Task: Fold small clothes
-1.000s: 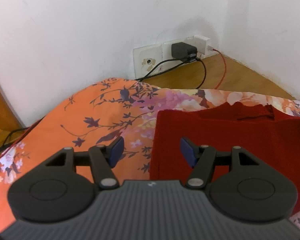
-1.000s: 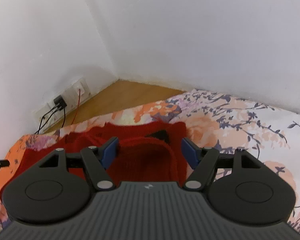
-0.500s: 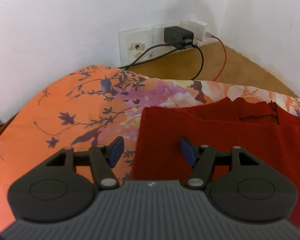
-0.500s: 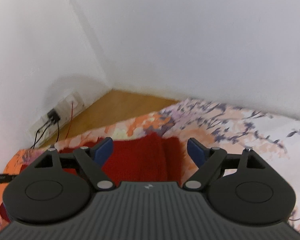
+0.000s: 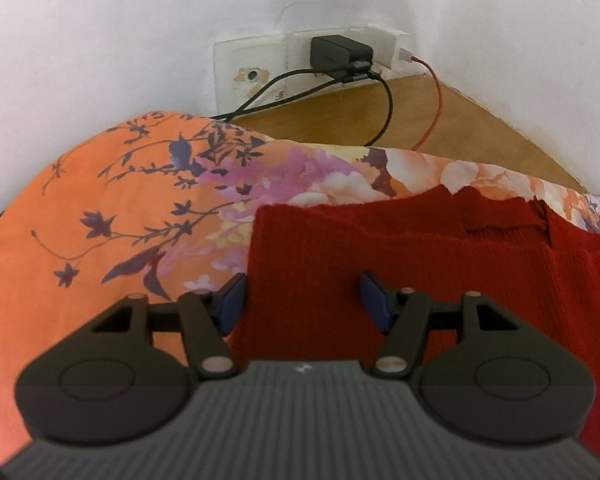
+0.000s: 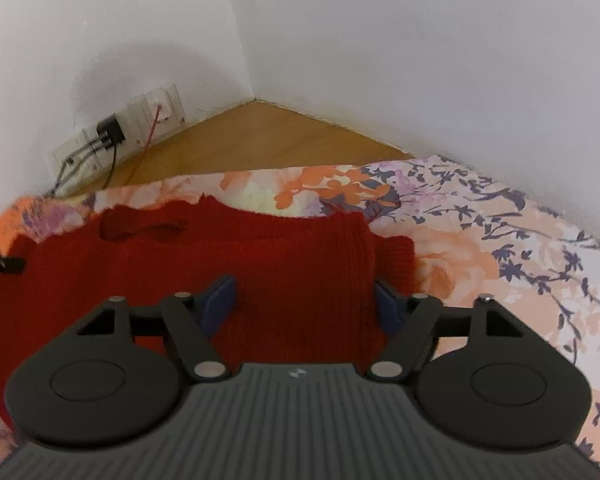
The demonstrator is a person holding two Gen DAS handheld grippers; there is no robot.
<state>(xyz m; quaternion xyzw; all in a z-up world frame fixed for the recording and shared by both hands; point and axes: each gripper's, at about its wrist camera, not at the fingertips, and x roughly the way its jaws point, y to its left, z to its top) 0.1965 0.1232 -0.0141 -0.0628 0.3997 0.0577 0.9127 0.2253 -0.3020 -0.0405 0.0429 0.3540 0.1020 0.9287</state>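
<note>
In the left wrist view, the left gripper fills the lower half of the frame, its blue pads spread apart after a slight closing; the left edge of a red knitted garment lies in the gap between them, and whether either pad touches the knit cannot be told. The garment spreads flat from the centre to the right edge of the frame, on an orange floral sheet that covers the left and middle. In the upper centre, a black charger sits in a white wall socket strip, with black cables and a red cable trailing down over the wooden floor toward the sheet. In the right wrist view, the right gripper occupies the lower frame with its jaws set wide, just drawn in a little, over the right part of the garment; a folded sleeve end lies just beyond the right pad. The sheet runs off to the right, and the socket strip shows small at upper left beside the room corner.
</note>
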